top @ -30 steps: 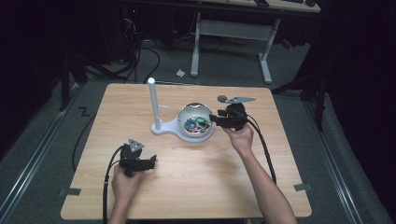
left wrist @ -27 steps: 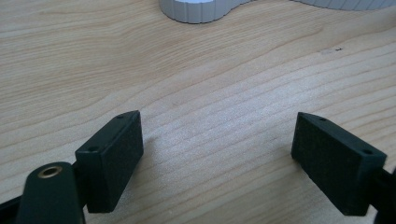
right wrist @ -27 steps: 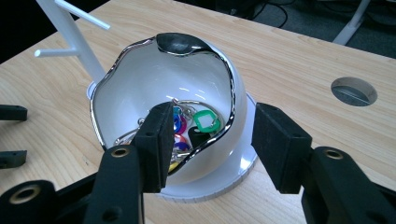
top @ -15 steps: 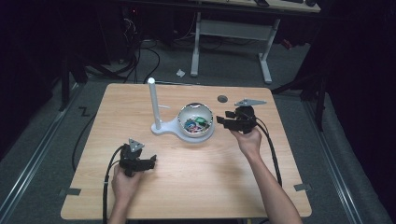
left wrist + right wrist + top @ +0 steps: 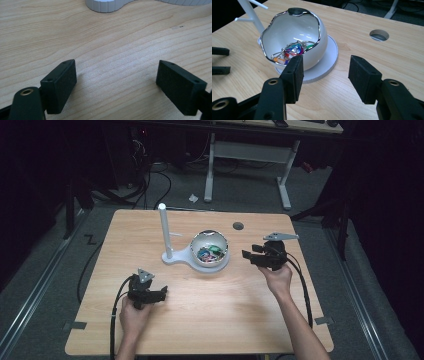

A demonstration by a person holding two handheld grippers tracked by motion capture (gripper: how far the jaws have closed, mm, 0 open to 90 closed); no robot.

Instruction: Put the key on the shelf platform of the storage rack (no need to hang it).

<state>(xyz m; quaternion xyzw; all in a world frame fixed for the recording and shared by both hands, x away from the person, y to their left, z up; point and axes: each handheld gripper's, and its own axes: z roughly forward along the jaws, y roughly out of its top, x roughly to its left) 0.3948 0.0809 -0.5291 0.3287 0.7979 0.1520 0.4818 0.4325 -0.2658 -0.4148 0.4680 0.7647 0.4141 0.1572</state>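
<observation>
While both grippers are standing open over the wooden table (image 5: 210,320), the scene is reading as follows:

Right gripper (image 5: 325,75): its jaws are standing apart with nothing between them, having just been opening wider; it is hovering just to the right of the bowl in the high view, apart from it, and pointing at it.

Left gripper (image 5: 116,82): its jaws are spread wide over bare wood, gripping nothing; in the high view it is sitting near the front left of the table, well apart from the bowl.

White bowl (image 5: 294,35): it is sitting upright on the round plate of the white stand (image 5: 172,256), near the middle of the table; its wavy rim is showing a silvery edge.

Coloured paper clips (image 5: 292,51): they are lying heaped in the bottom of the bowl.

White post (image 5: 164,227): it is rising upright from the stand's smaller end, left of the bowl.

Table hole (image 5: 379,35): it is lying beyond the bowl, toward the far right edge.
</observation>
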